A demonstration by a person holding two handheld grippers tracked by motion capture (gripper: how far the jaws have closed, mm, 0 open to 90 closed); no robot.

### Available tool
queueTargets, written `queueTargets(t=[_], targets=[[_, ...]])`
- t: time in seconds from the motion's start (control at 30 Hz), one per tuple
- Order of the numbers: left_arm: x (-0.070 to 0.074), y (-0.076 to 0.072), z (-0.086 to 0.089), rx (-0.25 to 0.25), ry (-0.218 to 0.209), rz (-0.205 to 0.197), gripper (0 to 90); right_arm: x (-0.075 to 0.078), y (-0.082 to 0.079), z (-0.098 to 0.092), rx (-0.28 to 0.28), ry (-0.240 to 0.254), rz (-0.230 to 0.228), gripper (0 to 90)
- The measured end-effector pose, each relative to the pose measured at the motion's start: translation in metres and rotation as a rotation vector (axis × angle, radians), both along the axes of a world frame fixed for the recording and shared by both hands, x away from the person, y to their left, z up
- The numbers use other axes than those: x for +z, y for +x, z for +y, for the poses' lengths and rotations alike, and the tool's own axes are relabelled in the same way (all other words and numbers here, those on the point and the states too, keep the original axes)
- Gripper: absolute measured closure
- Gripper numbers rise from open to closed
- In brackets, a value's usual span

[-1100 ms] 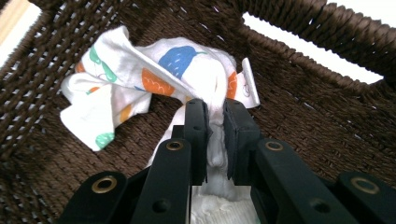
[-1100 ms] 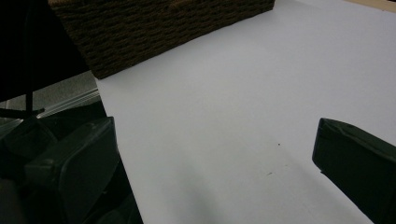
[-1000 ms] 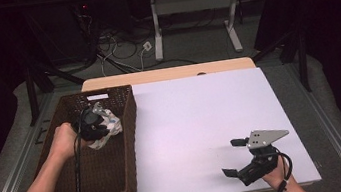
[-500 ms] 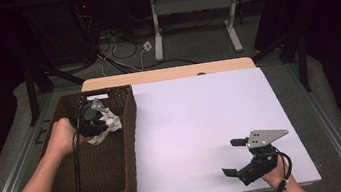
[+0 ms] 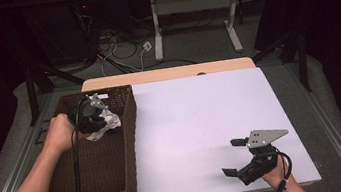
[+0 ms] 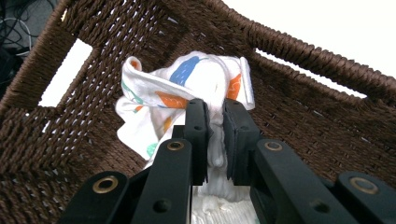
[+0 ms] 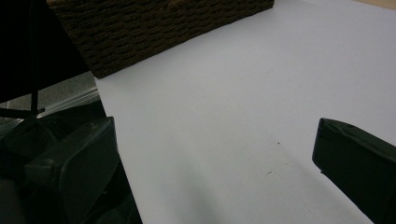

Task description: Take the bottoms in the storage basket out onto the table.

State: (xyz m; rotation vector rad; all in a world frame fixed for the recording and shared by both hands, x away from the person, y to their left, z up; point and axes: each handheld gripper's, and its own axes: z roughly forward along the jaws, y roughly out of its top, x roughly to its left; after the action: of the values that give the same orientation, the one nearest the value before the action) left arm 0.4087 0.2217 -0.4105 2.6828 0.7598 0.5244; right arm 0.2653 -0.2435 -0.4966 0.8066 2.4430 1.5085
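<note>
In the high view the left tool point(image 5: 95, 117) and the hand behind it cover much of the white printed cloth point(image 5: 107, 123), so only a crumpled edge shows beside them; the left gripper view gives it better: the cloth point(image 6: 187, 88) is bunched between the two black jaws, which are clamped together on a fold of it, and its lower part is cut off at the bottom of that view. The cloth sits inside the brown woven basket point(image 5: 120, 184), at the basket's far end near its right wall; whether it rests on the basket floor or hangs clear I cannot tell. The basket stands along the left edge of the white surface point(image 5: 201, 117); its near left corner overhangs. The right tool point(image 5: 236, 157) rests near the near right corner, jaws wide apart on nothing; the whole middle of the surface between basket and right tool lies open.
</note>
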Motion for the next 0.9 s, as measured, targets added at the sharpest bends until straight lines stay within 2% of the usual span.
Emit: queueTargets(t=[0.13, 0.37, 0.9], targets=[[0.004, 0.0, -0.001, -0.009, 0.011, 0.0, 81.4, 0.0, 0.0, 0.0, 0.002, 0.002, 0.0, 0.0], [0.012, 0.002, -0.002, -0.011, -0.014, -0.003, 81.5, -0.001, 0.0, 0.0, 0.002, 0.005, 0.002, 0.0], [0.028, 0.003, -0.005, -0.062, -0.016, 0.026, 81.8, 0.0, 0.0, 0.0, 0.01, -0.01, 0.011, 0.0]])
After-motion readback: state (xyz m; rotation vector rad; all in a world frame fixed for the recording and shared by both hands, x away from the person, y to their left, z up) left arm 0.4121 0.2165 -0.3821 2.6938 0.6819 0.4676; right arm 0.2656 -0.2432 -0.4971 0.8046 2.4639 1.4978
